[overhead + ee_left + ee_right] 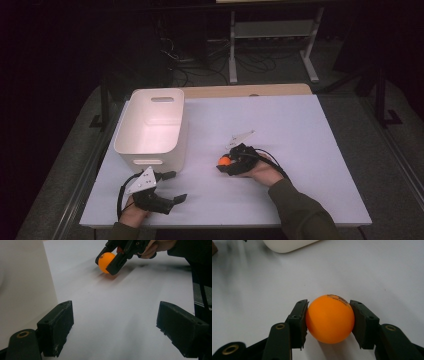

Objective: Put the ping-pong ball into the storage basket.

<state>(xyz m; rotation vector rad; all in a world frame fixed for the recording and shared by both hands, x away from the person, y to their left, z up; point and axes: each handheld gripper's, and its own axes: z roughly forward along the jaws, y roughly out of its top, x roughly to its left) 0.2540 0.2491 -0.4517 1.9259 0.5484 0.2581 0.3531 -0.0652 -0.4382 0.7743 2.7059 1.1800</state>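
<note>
At the left of the white table (300, 150) stands a white bin (152, 127), open at the top, with a slot handle cut into its far wall and another in its near wall. Just in front of the bin, near the table's front edge, the left gripper (176, 187) is held in a hand (134, 209) low over the table, its jaws spread wide with nothing between them; in the left gripper view the two black jaws stand far apart over bare white surface, with the bin's wall close at the left. Further right, near the middle of the table, is an orange ball (224, 161), smooth and round, with small dark print on its upper side that is too small to read. The right gripper (328, 322) has its jaws closed against the ball's two sides, one pad pressing on each. In the left gripper view the ball (106, 262) sits low at the table surface; whether it touches cannot be told.
</note>
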